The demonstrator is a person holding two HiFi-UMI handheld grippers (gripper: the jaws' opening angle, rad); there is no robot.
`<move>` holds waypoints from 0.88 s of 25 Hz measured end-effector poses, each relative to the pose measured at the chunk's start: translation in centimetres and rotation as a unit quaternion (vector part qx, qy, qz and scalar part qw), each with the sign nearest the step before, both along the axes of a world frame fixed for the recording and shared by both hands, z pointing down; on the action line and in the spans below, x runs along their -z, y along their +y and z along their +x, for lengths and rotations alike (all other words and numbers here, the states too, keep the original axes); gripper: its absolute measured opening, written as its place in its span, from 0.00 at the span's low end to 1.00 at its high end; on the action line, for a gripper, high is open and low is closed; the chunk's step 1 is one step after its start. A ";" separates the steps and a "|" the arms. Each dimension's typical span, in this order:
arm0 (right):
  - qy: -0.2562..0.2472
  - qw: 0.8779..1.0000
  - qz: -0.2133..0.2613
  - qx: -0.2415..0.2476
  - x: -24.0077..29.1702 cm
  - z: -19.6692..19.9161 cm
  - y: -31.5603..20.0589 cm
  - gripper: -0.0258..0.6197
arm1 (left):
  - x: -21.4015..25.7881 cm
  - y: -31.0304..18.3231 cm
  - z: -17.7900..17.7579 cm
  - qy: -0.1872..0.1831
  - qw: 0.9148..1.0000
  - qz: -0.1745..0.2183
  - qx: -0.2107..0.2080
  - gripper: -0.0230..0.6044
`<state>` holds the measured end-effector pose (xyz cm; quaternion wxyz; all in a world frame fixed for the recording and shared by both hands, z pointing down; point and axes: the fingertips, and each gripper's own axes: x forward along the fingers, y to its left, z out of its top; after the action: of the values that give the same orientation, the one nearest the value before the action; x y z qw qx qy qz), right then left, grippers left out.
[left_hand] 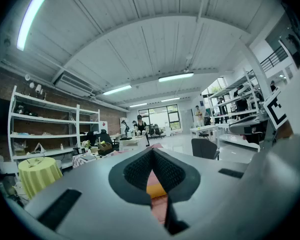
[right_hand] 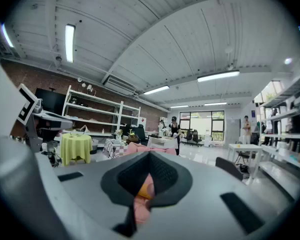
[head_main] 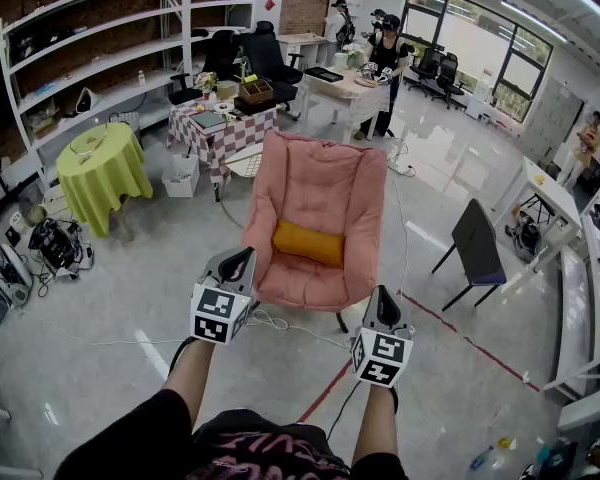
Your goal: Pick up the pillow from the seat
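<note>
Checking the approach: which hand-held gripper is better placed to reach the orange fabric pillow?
Left, probably. The left hand-held gripper sits nearer the orange oblong fabric pillow on the pink padded chair; the right hand-held gripper hangs further back. Both are shut.

Ahead of you on the left, 1 round table draped in a yellow-green cloth stands on the glossy grey floor. Behind it, white shelving runs along a brick wall. Further back stands a table with a checkered cloth, with a white bin just beside it. A person in black stands at a white desk near large windows. To your right, 1 dark chair stands alone. A red line is marked on the floor, and a white cable lies across it nearby.
</note>
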<state>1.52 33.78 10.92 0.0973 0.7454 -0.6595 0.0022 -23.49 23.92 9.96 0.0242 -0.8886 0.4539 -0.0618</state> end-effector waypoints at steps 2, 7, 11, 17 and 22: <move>-0.001 1.000 0.001 0.000 0.2 0.4 0.1 0.07 | 0.1 0.1 0.5 0.000 1.000 -0.001 -0.001 0.05; 0.005 1.000 -0.002 0.001 0.1 0.6 0.4 0.07 | 0.1 0.6 1.0 -0.002 1.000 -0.002 -0.003 0.05; -0.012 1.000 0.004 0.007 0.1 1.0 0.5 0.07 | 0.2 0.8 1.5 -0.001 1.000 -0.006 -0.004 0.05; -0.026 0.999 0.014 0.012 -0.3 2.3 1.7 0.07 | -0.4 2.4 2.7 -0.009 1.000 -0.011 0.004 0.05; -0.028 0.999 0.015 0.013 -1.3 4.3 3.0 0.07 | -1.3 4.0 4.7 -0.021 1.000 -0.011 0.007 0.05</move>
<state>5.78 36.75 12.17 0.0676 0.7377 -0.6716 0.0114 -18.84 27.94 11.25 0.0235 -0.8842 0.4586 -0.0856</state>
